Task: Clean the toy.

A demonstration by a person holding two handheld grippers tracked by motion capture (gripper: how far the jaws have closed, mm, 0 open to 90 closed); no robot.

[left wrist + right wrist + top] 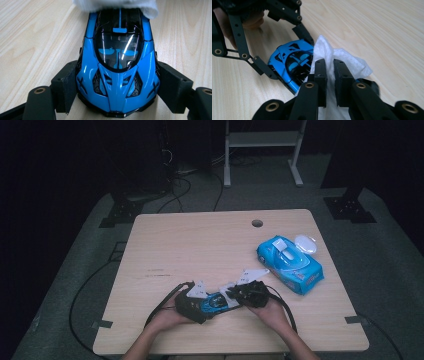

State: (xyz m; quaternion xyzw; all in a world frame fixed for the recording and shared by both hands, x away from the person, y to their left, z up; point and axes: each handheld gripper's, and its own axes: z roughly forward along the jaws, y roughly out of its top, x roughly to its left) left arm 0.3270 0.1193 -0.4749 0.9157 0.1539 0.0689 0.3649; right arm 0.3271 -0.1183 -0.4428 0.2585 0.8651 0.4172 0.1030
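Near the front edge of the wooden surface (200,240), between the person's two hands, lies a small blue toy car (216,301). It lies flat, and its long side runs left to right across the surface, a little tilted. One end sits between the left tongs (227,301) and the other end points toward the right tongs (234,294).

From the left gripper view, the toy car (117,70) has a shiny blue body and a dark glass top with a blue stripe. The left tongs (110,86) are clamped on it, one black jaw pressed against each side of the near end. At the far end of the car sits a white wipe (117,5), touching its roof.

From the right gripper view, the right tongs (330,75) are squeezed on the white wipe (342,62), with the cloth bunched up between the two jaws. The wipe rests against the toy car (292,62).

Off to the right on the surface lies a blue pack of wet wipes (290,262). Its white lid (305,243) is flipped open, and a wipe sticks up from the hole.
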